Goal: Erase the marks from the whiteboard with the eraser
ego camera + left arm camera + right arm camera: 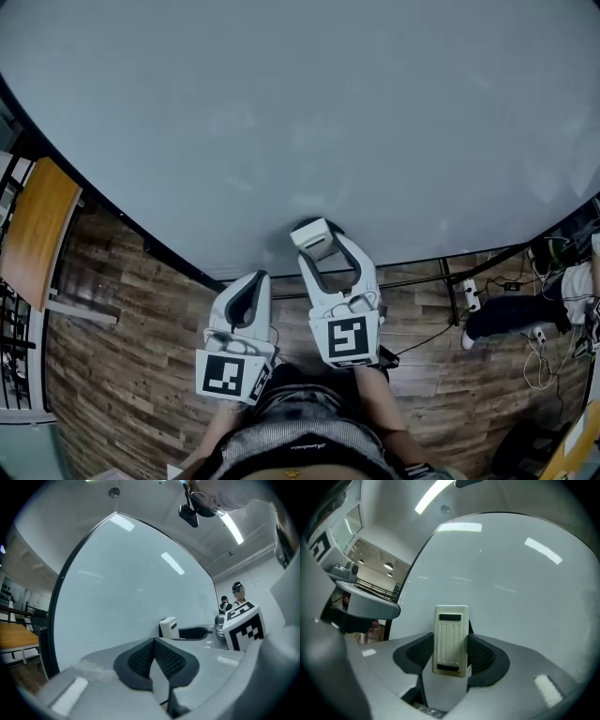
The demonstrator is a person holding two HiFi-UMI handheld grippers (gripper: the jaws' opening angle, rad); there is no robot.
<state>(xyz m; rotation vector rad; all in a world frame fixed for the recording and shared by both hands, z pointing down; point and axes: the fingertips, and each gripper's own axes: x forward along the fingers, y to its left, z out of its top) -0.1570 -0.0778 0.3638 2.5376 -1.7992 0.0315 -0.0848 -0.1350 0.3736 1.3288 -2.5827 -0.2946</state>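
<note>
I am clamping the eraser (450, 637) in my right gripper (322, 249) to wipe the whiteboard (300, 122); my left gripper (153, 642) is hanging closed, empty.

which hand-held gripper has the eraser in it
The right hand-held gripper: its jaws clamp the cream eraser, while the left hand-held gripper is shut on nothing.

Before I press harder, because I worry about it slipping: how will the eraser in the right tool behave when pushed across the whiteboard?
The eraser looks like a rigid ribbed plastic block, so it probably won't flex. The right tool clamps it with part sticking out beyond the jaws, so it might pivot sideways. The glossy whiteboard should let it glide.
</note>
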